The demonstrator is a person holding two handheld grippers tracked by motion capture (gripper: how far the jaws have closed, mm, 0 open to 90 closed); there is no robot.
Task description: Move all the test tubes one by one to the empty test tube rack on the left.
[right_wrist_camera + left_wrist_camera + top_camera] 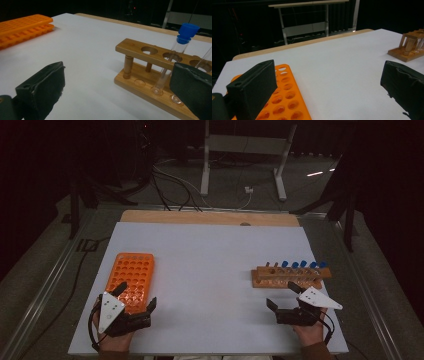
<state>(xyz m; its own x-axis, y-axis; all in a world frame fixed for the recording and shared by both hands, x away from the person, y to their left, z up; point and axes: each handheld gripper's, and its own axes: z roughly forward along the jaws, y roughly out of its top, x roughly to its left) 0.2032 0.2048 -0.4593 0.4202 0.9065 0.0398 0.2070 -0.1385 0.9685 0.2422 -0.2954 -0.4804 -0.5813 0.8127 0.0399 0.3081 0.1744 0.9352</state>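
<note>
An orange tube tray with many round holes lies flat at the left of the white table top. My left gripper rests at the tray's near end, open and empty; in the left gripper view its jaws stand wide apart, the left one over the tray. A wooden rack holding several clear tubes with blue caps stands at the right. My right gripper sits just in front of that rack, open with nothing between its fingers. Its own view shows the rack and a blue-capped tube close ahead.
The white sheet leaves a strip of bare wooden table edge at the back. Beyond it stand the legs of a metal frame and cables on the dark floor. Between tray and rack lies open white surface.
</note>
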